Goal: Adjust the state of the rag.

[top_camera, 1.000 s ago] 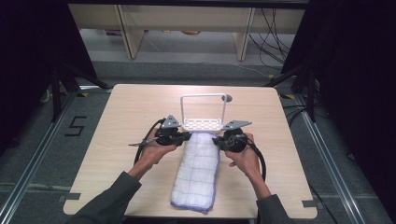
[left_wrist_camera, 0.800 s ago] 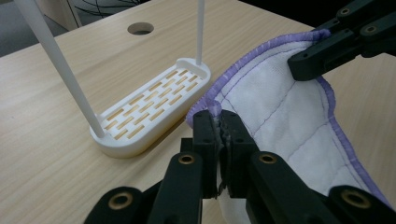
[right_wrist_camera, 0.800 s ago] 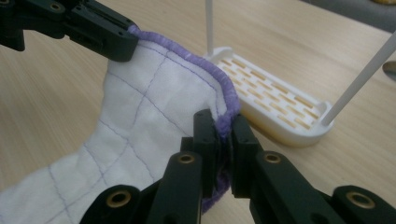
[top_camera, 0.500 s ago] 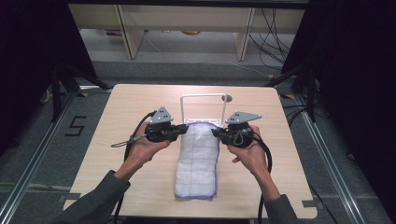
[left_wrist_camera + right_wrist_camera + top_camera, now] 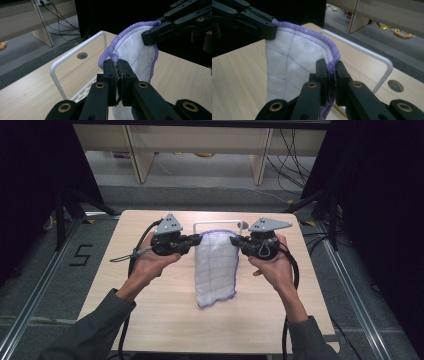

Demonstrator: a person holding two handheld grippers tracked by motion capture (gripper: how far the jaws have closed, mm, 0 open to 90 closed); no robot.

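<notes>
left gripper (image 5: pixel 196 240): jaws clamped, raised | right gripper (image 5: pixel 235 241): jaws clamped, raised

I see the white wire rack (image 5: pixel 220 224) blocking the tabletop's (image 5: pixel 150 320) far edge behind the hanging cloth (image 5: pixel 216 267); left, right and near edges offer open passage.

A white wire rack (image 5: pixel 220 224) stands on the wooden table (image 5: pixel 165 310), near its far edge by a round hole (image 5: pixel 82 55). Beyond the table, cables (image 5: pixel 295 150) trail across the grey floor (image 5: pixel 210 180).
</notes>
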